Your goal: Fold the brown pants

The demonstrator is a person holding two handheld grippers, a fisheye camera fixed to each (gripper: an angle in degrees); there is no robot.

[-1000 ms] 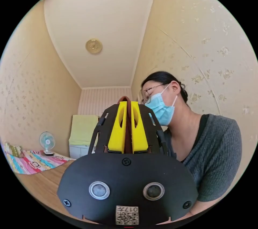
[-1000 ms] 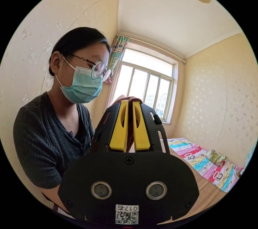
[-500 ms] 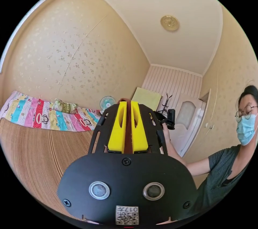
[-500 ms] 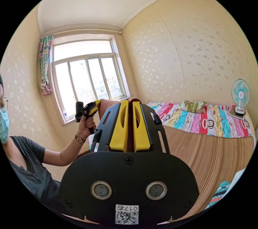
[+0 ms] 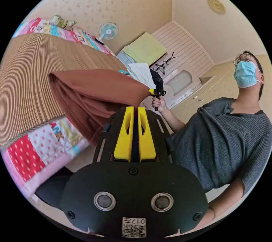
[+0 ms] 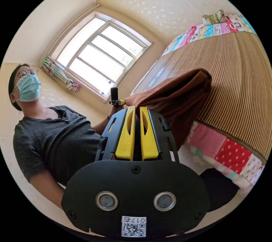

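In the left gripper view, the left gripper (image 5: 135, 108) sits low at centre, its yellow jaws closed together on the edge of the brown pants (image 5: 96, 91). The pants stretch as a sagging sheet up and left across the middle of the frame, over the ribbed tan mat (image 5: 31, 69) and the patchwork bedsheet (image 5: 36, 145). The right gripper (image 5: 156, 91) pinches the far corner, held by a hand (image 5: 159, 105) just right of centre (its jaws are too small to judge there). In the right gripper view, its jaws (image 6: 137, 109) are pressed together on the pants (image 6: 175, 94), which hang toward the right of the frame. A fan (image 5: 108, 30) stands at upper left.
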